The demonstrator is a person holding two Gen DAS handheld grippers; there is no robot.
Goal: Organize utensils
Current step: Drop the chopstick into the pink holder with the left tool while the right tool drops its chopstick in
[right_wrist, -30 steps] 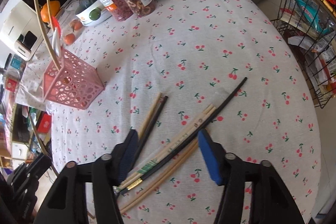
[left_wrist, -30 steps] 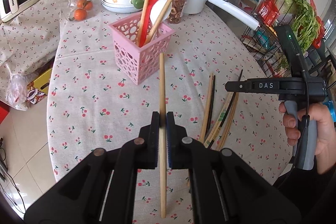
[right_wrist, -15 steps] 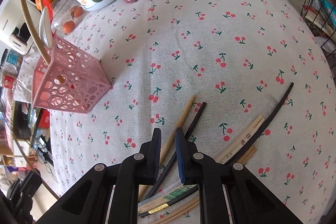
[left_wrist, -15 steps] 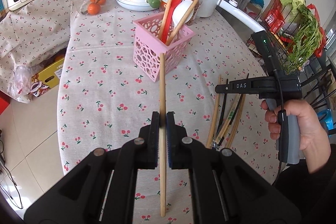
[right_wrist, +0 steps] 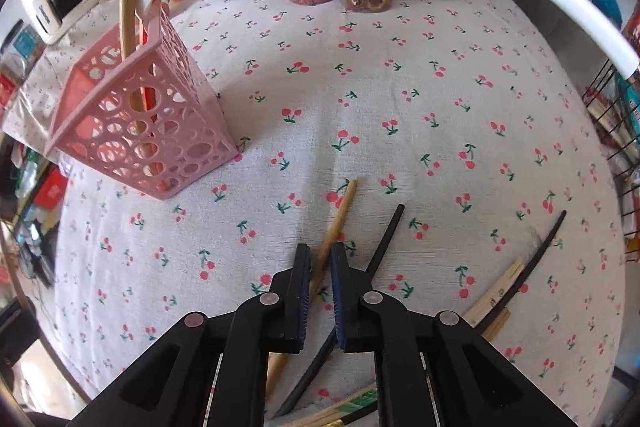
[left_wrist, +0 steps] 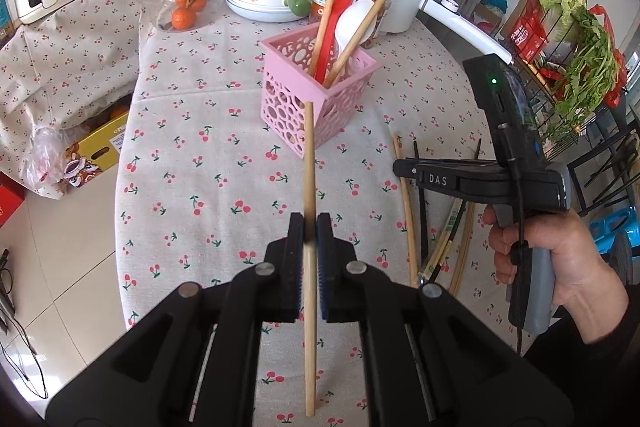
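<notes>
Right claw (right_wrist: 320,267) has just pinched shut on another pale wooden chopstick (right_wrist: 340,211) (pink perforated basket (right_wrist: 136,131) at ten o'clock), readying it for lifting.

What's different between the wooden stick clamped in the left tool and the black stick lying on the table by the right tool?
The wooden chopstick is pale tan; the black chopstick is dark. The wooden one is lifted off the cloth, pinched in the left gripper; the black one lies flat on the cherry tablecloth, just outside the right gripper, ungripped. Both are slim, straight chopsticks, neither yet in the pink basket.
</notes>
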